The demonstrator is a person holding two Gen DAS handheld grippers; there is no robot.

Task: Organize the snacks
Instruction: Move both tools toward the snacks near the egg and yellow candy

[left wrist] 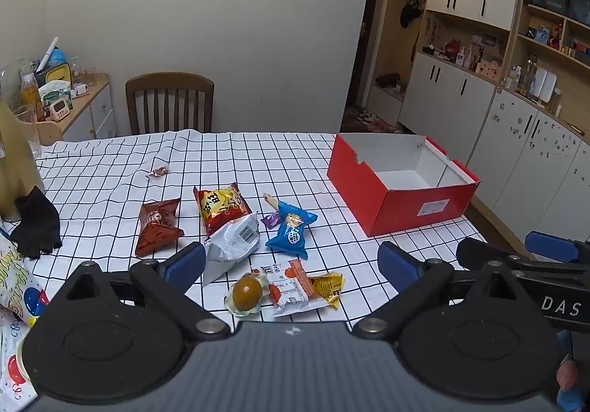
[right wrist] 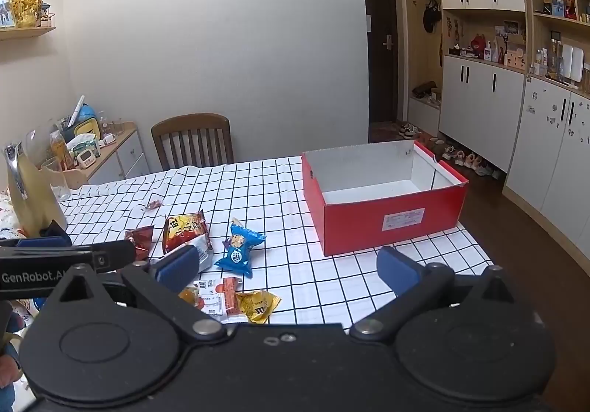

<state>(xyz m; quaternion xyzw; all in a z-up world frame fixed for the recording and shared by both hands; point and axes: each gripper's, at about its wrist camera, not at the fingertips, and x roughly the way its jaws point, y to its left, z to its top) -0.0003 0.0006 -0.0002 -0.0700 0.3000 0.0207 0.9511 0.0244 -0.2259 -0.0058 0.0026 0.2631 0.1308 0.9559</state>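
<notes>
Several snack packets lie loose on the checked tablecloth (left wrist: 110, 168): a brown packet (left wrist: 156, 225), a red packet (left wrist: 221, 207), a silver one (left wrist: 230, 246), a blue one (left wrist: 291, 229), a sealed egg (left wrist: 246, 292), a white-orange packet (left wrist: 291, 284) and a yellow one (left wrist: 326, 286). An open red box (left wrist: 402, 183) with nothing visible inside stands at the right. My left gripper (left wrist: 291, 264) hovers open over the near snacks, holding nothing. My right gripper (right wrist: 287, 268) is open too, between the blue packet (right wrist: 239, 249) and the box (right wrist: 383, 201).
A small candy (left wrist: 158, 172) lies farther back on the cloth. A black glove (left wrist: 35, 224) and a patterned bag (left wrist: 18, 283) sit at the left edge, near a yellow jug (right wrist: 29, 190) and a glass (right wrist: 55, 177). A wooden chair (left wrist: 169, 102) stands behind the table.
</notes>
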